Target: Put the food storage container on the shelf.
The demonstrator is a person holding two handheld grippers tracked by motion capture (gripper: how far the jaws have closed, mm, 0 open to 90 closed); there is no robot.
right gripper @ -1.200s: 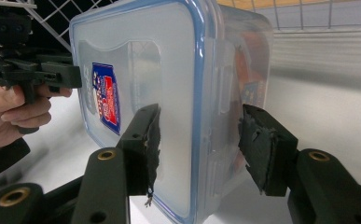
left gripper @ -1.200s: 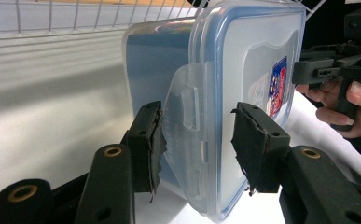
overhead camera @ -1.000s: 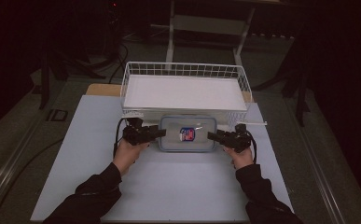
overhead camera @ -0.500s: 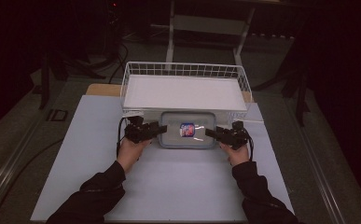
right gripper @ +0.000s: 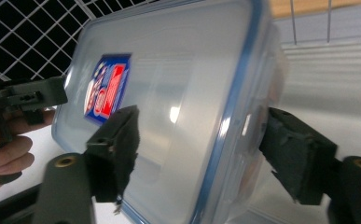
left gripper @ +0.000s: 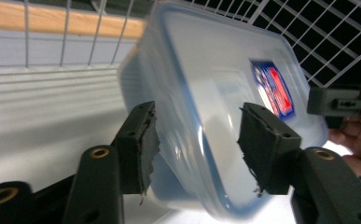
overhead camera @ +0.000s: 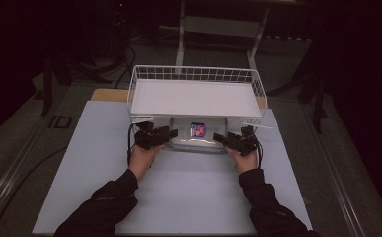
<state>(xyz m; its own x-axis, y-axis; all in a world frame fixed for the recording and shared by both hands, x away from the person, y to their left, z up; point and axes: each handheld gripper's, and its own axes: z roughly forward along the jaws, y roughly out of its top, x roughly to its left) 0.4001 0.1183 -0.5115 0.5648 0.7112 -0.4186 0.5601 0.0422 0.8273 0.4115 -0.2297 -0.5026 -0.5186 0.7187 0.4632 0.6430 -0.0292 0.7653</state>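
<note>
Gripping a clear lidded container (overhead camera: 194, 134) by its two short ends, left gripper (overhead camera: 163, 136) and right gripper (overhead camera: 224, 139) each clamping an end; lying crosswise between them, just before the white wire basket (overhead camera: 135, 81), equally near both.

The high view looks forward and down from above the person's side of the counter (overhead camera: 178, 197), taking in its whole top. Each tool view sits close behind its own jaws, facing the lidded container (left gripper: 225, 84) from opposite ends. All three views share that container (overhead camera: 197, 134) and the wire basket (overhead camera: 196, 74).
</note>
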